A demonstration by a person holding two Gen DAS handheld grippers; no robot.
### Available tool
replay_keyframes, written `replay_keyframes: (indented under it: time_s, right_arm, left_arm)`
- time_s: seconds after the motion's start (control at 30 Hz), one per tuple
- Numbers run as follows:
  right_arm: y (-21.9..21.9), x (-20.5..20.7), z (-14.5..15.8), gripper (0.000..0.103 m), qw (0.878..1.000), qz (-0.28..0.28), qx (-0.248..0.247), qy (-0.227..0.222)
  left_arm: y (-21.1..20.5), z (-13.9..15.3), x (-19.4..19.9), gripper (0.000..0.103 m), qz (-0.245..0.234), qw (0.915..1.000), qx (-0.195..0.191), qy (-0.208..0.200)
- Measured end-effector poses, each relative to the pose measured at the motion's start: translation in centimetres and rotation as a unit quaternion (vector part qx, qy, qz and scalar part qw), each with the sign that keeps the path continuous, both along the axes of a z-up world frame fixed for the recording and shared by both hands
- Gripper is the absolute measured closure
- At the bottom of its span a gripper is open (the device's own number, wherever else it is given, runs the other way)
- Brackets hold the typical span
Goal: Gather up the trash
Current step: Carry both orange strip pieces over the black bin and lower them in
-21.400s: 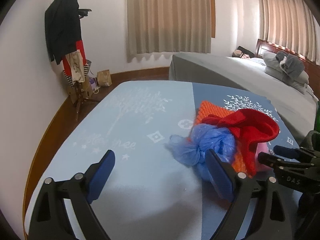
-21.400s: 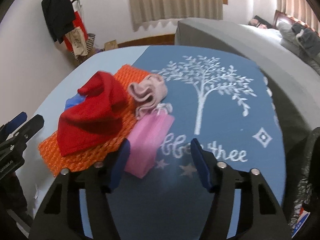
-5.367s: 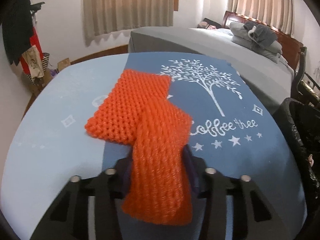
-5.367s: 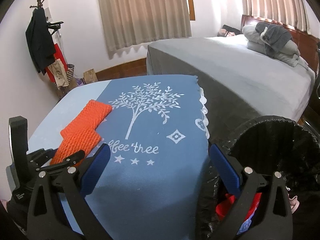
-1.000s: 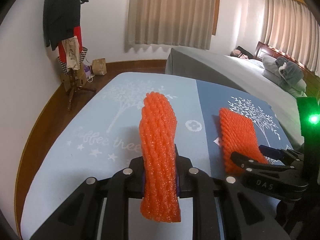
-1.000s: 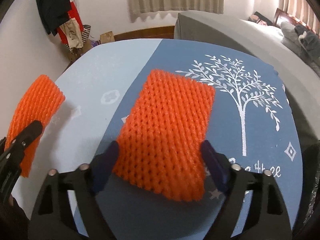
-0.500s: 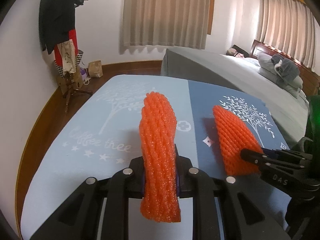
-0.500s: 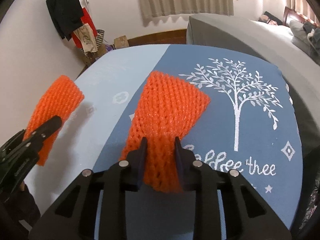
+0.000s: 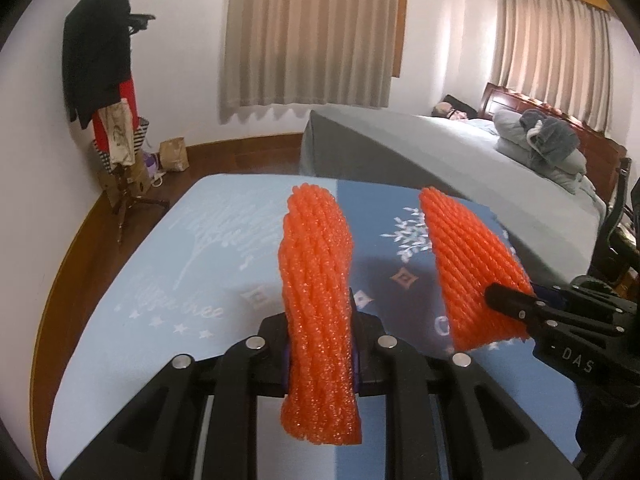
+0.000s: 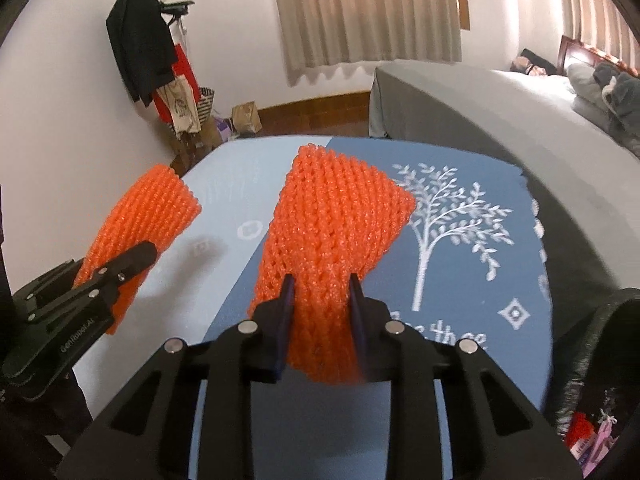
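Note:
Two orange foam net sleeves are held above the blue tablecloth (image 10: 460,240). My left gripper (image 9: 320,312) is shut on the narrow sleeve (image 9: 316,264), which stands upright between its pads and hangs below them. My right gripper (image 10: 322,292) is shut on the wider sleeve (image 10: 336,220), pinching its lower end so the far end fans out. In the left wrist view the right gripper (image 9: 516,300) and its sleeve (image 9: 468,260) are on the right. The right wrist view shows the left gripper (image 10: 132,260) and its sleeve (image 10: 152,208) on the left.
A bin lined with a black bag (image 10: 600,340) stands at the table's near right corner, with red and pink trash inside. A grey bed (image 9: 460,168) lies beyond the table. A coat rack (image 9: 116,120) and a paper bag (image 9: 174,154) are by the left wall.
My right gripper closed on the wide sleeve, which lay flat on the cloth, and lifted it. My left gripper rose a little with its sleeve still held.

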State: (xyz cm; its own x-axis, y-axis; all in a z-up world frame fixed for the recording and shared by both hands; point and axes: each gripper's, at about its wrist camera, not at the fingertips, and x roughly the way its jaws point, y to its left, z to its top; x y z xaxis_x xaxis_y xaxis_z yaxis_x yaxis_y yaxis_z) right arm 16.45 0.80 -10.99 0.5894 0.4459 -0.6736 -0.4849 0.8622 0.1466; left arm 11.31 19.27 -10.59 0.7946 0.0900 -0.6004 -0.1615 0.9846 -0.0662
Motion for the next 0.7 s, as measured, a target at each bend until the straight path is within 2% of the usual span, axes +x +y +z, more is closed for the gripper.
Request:
replay_keyframes:
  time_s: [0.33, 0.7]
  right_arm:
    - [-3.9, -1.7, 3.4, 0.078, 0.999, -0.024, 0.016, -0.029]
    - [-9.2, -4.1, 5.4, 0.078, 0.997, -0.056, 0.022, -0.051]
  left_arm:
    - [-3.6, 3.0, -0.7, 0.083, -0.029, 0.9994, 0.008, -0.019]
    - [-8.2, 5.8, -1.8, 0.083, -0.068, 0.9967, 0.014, -0.043]
